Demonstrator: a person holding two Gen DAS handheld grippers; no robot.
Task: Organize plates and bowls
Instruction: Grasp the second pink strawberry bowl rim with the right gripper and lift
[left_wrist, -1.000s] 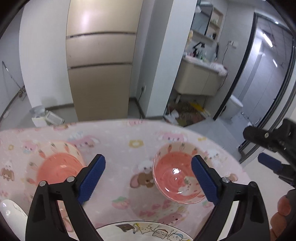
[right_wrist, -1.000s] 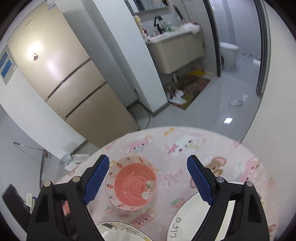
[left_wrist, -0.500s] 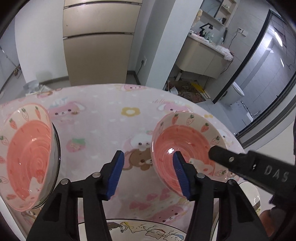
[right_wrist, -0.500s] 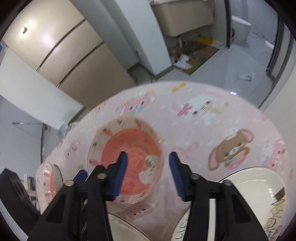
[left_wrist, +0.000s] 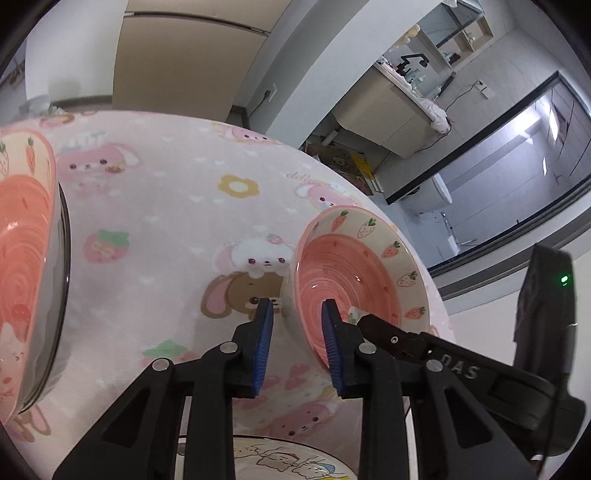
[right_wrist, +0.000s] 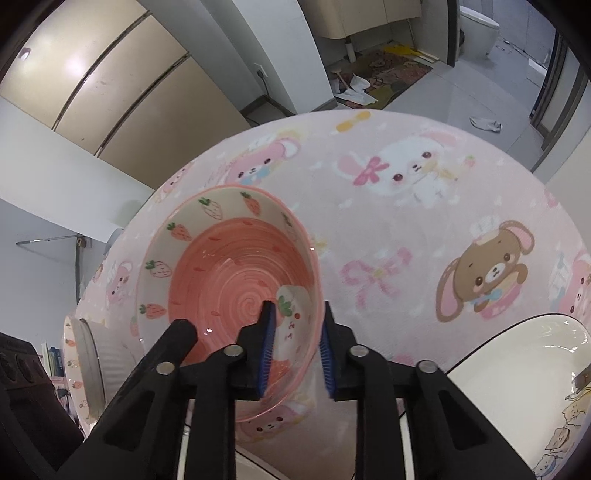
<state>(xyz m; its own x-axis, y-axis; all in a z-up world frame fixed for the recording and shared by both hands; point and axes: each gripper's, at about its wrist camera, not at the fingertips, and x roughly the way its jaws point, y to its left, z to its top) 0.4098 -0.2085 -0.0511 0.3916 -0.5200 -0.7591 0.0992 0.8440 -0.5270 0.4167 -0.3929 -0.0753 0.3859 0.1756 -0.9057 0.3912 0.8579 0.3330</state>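
Over the last second I have narrowed both jaws onto one pink strawberry-patterned ceramic bowl (left_wrist: 354, 280) near the table's far edge: my left hand-held gripper (left_wrist: 295, 314) and right hand-held gripper (right_wrist: 295, 314) each straddle its rim, nearly clamped, so lifting can follow.

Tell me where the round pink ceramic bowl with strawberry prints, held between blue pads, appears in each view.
Left wrist: the pink ceramic bowl with strawberry prints sits right of centre, its left rim inside the left gripper.
Right wrist: the same bowl sits left of centre, its right rim inside the right gripper.
Shared landmark: the tall beige cabinet, upper left in both.
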